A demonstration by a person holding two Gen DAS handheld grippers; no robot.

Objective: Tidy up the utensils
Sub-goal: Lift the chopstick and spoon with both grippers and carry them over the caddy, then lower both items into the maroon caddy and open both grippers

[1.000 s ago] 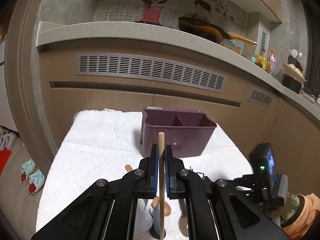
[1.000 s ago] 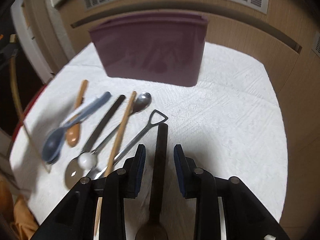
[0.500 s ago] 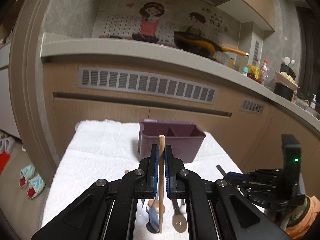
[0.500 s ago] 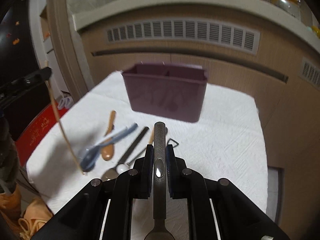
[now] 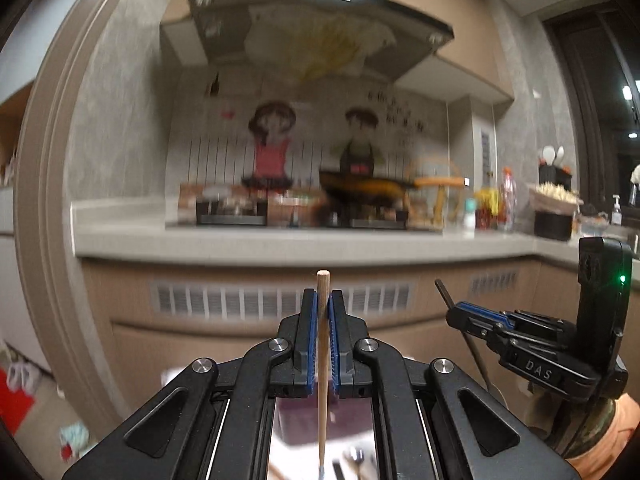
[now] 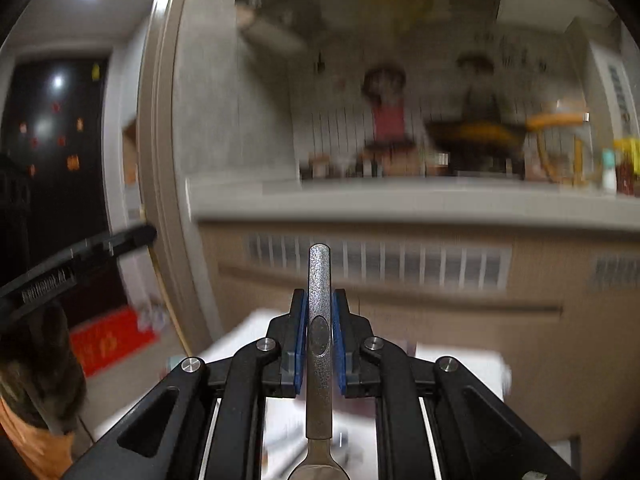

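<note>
Your L gripper [image 5: 323, 322] pinches a chopstick [image 5: 322, 364], long axis upright, tip above pads. R gripper [image 6: 320, 326] clamps a spoon [image 6: 319, 344], handle up, bowl below, w/ both well above tabletop.

"DAS" on right gripper [image 5: 460, 317] body
</note>
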